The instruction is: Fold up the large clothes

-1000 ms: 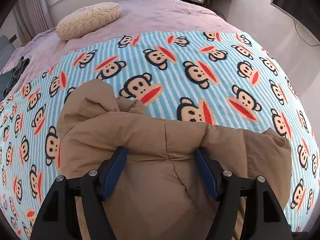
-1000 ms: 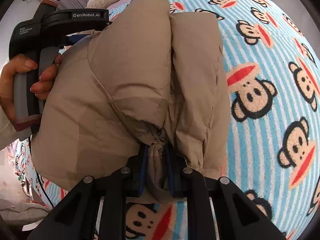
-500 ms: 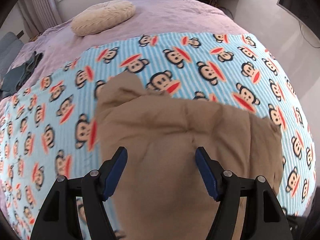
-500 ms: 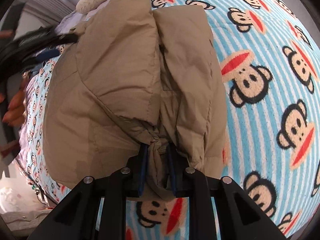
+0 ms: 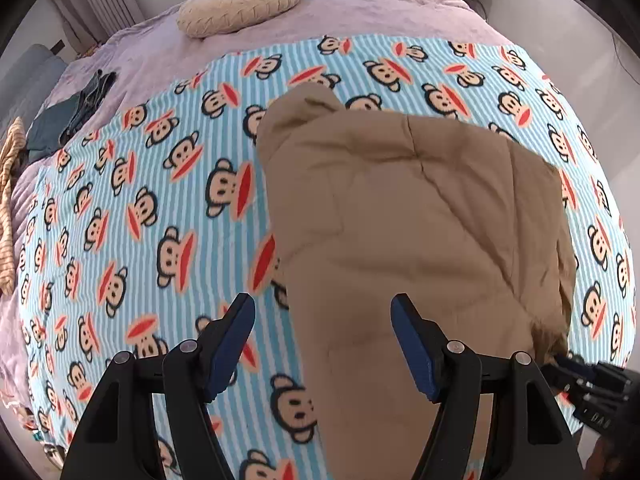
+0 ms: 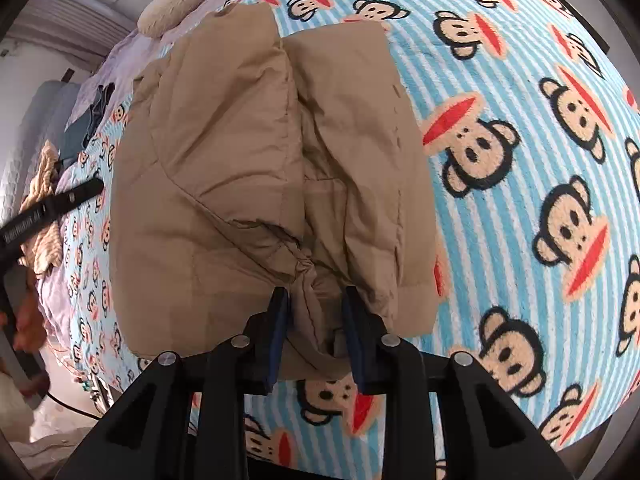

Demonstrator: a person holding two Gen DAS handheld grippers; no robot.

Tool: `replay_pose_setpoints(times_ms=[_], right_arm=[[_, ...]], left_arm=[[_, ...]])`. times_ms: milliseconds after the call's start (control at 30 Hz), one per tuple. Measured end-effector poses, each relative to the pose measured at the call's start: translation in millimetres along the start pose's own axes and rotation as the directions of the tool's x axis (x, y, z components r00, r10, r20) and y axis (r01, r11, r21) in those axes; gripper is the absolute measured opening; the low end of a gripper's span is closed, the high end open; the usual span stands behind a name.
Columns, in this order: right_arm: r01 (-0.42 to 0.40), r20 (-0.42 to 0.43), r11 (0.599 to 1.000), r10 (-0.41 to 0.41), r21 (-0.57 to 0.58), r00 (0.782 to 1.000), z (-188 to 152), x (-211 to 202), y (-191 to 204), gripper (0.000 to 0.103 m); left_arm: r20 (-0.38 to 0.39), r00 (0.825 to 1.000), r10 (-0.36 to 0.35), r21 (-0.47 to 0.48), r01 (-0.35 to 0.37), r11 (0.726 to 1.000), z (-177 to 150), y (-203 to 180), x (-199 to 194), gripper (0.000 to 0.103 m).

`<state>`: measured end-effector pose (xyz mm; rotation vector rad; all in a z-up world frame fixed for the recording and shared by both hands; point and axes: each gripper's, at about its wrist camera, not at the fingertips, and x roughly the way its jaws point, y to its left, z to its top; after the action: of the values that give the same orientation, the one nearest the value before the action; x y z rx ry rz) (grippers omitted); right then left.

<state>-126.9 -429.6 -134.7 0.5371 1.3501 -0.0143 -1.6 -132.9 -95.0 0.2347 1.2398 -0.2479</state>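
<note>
A tan padded jacket (image 5: 416, 216) lies folded on the monkey-print blanket (image 5: 132, 216). My left gripper (image 5: 323, 340) hovers open above the jacket's near left edge, with nothing between its fingers; in the right wrist view it (image 6: 52, 208) shows at the far left. In that view the jacket (image 6: 224, 152) has one panel folded over another. My right gripper (image 6: 316, 312) has the bunched cuff (image 6: 316, 300) between its blue pads. Its jaws are opening, and the cloth still fills the gap and touches both pads. The right gripper's tip (image 5: 592, 388) shows at the jacket's lower right corner.
A cream round cushion (image 5: 240, 4) lies on the purple bedspread (image 5: 384, 12) beyond the blanket. Dark folded clothes (image 5: 76, 116) and a striped knit garment (image 5: 8, 208) lie at the bed's left side. The floor (image 5: 560, 20) lies past the right edge.
My left gripper drew back and to the left off the jacket, still open. My right gripper's jaws widened around the cuff and it rose a little; the jacket now lies flatter.
</note>
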Motion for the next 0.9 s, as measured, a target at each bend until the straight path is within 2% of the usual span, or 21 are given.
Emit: replay_pose_setpoints(times_ms=[267, 300, 367, 533, 700, 800, 867, 900], right_arm=[[-0.006, 0.008, 1.0, 0.006, 0.014, 1.0, -2, -9, -9, 0.038], [-0.006, 0.007, 1.0, 0.006, 0.013, 1.0, 1, -8, -10, 0.038], [-0.008, 0.009, 1.0, 0.008, 0.016, 1.0, 2, -9, -11, 0.039], [-0.018, 0.02, 1.0, 0.017, 0.025, 1.0, 7, -17, -15, 0.043], [-0.015, 0.055, 0.998, 0.012, 0.054, 0.998, 17, -25, -29, 0.069], [-0.061, 0.041, 0.993, 0.057, 0.102, 0.998, 26, -23, -47, 0.083], [-0.108, 0.03, 0.984, 0.105, 0.144, 0.994, 31, -19, -60, 0.083], [-0.132, 0.023, 0.978, 0.13, 0.162, 0.991, 34, -16, -68, 0.087]], left_arm=[[-0.061, 0.998, -0.026, -0.018, 0.025, 1.0, -20, 2, 9, 0.071], [-0.064, 0.998, -0.025, -0.018, 0.023, 1.0, -21, 2, 10, 0.078], [-0.061, 0.998, -0.019, -0.022, 0.018, 1.0, -24, 2, 10, 0.103], [-0.057, 0.998, -0.033, -0.02, 0.031, 0.999, -26, 3, 12, 0.103], [-0.055, 0.995, -0.084, -0.063, 0.08, 0.995, -28, 12, 16, 0.103], [-0.06, 0.99, -0.127, -0.102, 0.121, 0.987, -29, 21, 21, 0.103], [-0.066, 0.986, -0.151, -0.124, 0.143, 0.982, -30, 26, 25, 0.103], [-0.067, 0.985, -0.161, -0.132, 0.151, 0.98, -31, 28, 27, 0.103]])
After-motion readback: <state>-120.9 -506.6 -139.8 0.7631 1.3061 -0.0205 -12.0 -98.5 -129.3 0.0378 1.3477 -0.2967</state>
